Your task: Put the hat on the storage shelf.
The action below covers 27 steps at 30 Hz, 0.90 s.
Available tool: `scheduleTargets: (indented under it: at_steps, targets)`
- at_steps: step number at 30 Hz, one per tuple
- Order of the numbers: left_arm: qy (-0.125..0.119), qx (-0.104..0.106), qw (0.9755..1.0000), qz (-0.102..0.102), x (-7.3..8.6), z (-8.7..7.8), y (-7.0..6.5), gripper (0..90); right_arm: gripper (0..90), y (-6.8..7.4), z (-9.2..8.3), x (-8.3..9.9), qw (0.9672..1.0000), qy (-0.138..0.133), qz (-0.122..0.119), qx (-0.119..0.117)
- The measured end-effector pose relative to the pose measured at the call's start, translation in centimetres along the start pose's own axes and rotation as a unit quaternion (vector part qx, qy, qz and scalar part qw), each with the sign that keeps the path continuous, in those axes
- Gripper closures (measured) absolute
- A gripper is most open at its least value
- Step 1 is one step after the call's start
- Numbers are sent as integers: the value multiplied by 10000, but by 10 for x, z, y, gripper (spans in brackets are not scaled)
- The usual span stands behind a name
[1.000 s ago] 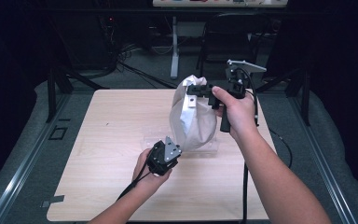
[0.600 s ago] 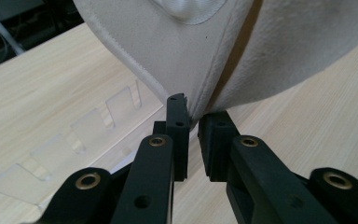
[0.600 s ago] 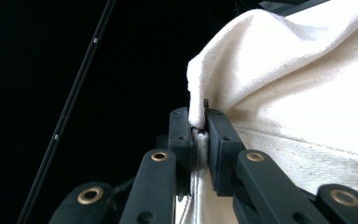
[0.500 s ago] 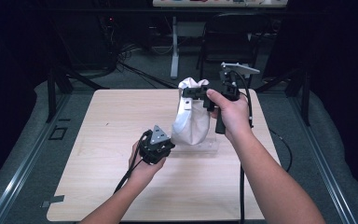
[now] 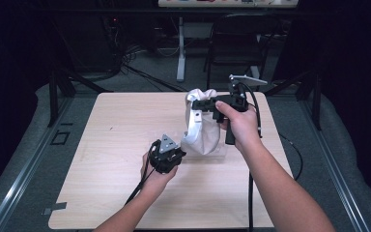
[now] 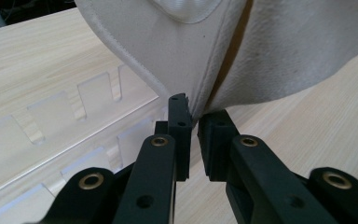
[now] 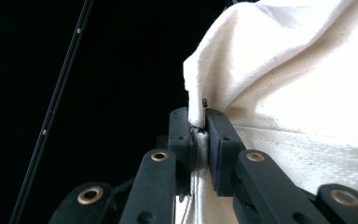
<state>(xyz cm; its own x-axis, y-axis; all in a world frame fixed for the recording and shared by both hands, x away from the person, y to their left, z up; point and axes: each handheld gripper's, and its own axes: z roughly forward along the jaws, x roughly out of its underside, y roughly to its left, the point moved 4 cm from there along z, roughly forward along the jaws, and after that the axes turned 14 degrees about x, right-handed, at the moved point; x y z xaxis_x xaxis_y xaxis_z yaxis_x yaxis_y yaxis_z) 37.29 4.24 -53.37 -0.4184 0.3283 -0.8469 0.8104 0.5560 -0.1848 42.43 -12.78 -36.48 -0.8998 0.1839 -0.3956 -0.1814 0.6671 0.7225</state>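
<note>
A person's left hand (image 5: 157, 176), nearest the front edge of the pale wooden tabletop (image 5: 116, 140), holds the black two-jaw left gripper (image 5: 178, 155) low over the board, its grey three-cornered plate facing up and its black cable trailing back along the forearm. In the left gripper view, that gripper's jaws have just been closing and now pinch the lower hem of the cream canvas cloth bag (image 6: 223, 51), the stitched edge caught between the two black pads (image 6: 179, 121) with only a sliver of gap showing below the fabric. Just beside the jaws, a clear acrylic rack with cut slots (image 6: 70, 126) lies flat on the wood, and the bag's bottom hangs over it. Farther back, the bag (image 5: 200, 130) stands upright near the middle of the table, slightly toward the right side, its base at the clear rack and its gathered top raised. The right hand (image 5: 239, 125) grips the black right gripper (image 5: 195, 104) level at the bag's upper edge; in the right gripper view its jaws are clamped tight on a fold of the canvas rim (image 7: 198, 119), the cloth bunched between the pads. Beyond the table, dark floor, cables and metal stands lie in shadow.
</note>
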Motion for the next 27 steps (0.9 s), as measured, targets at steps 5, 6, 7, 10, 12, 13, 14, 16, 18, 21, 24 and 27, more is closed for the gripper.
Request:
scheduleTargets:
  at_steps: [5, 6, 7, 10, 12, 13, 14, 16, 18, 21, 24, 27]
  targets:
    - [-38, -160, 9998, -67, 1, -2, 1, 842, 818, -5, 3, 1, 10000, 13, 54, -11]
    - [-40, -191, 9998, -75, 2, -2, 1, 844, 818, -5, 3, 2, 10000, 23, 56, -8]
    - [-42, -249, 9996, -95, 3, -3, 1, 844, 818, -5, 4, 2, 10000, 31, 58, 0]
    - [-25, -255, 9995, -168, 8, -3, 2, 844, 818, -5, 8, 3, 10000, 76, 28, 48]
    - [-44, -177, 9996, -210, 9, -2, 3, 844, 817, -5, 11, 4, 9999, 107, 41, 10]
    - [-54, -141, 9996, -249, 8, -2, 4, 843, 817, -5, 12, 4, 9999, 113, 43, 7]
    - [-38, -116, 9995, -277, 8, -2, 5, 841, 817, -5, 13, 4, 9999, 113, 37, 9]
    - [-1, -89, 9994, -326, 8, -2, 8, 837, 817, -5, 15, 5, 9999, 116, 37, 26]
    - [97, -94, 9992, -366, 10, -2, 12, 831, 817, -7, 16, 5, 9999, 107, 30, 71]
    - [133, -58, 9992, -380, 12, -1, 14, 830, 817, -10, 17, 5, 9999, 103, 76, 96]
    - [169, -62, 9994, -311, 12, 0, 12, 829, 817, -13, 18, 5, 9998, 98, 99, 111]
    - [110, 54, 9993, -350, 12, -4, 10, 790, 817, -15, 17, 5, 9998, 101, 97, 111]
